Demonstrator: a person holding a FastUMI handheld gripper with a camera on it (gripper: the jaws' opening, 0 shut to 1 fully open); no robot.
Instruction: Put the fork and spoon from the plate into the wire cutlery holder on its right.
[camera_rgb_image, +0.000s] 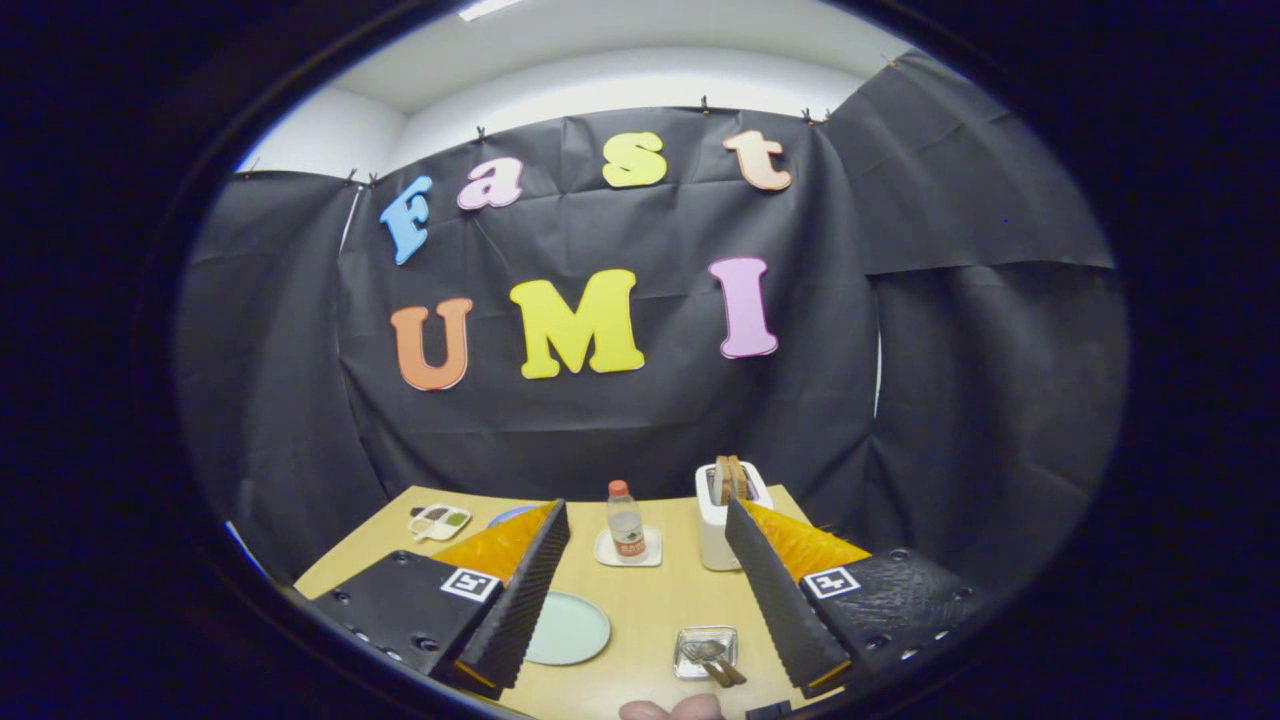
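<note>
**Cutlery looks to be in the holder, jaws wide open**

Gripper (645, 510) is released and holds nothing. Low in the frame between the fingers I count one plate (566, 628), bare, and one holder (705, 650) to its right, with two utensils (716, 660) lying in it. They look like a spoon and a fork, but they're too small to be sure. I'd judge them light, stiff and slippery, so grip the handles. One bottle (625, 522) and one toaster (722, 515) stand beyond.
</note>
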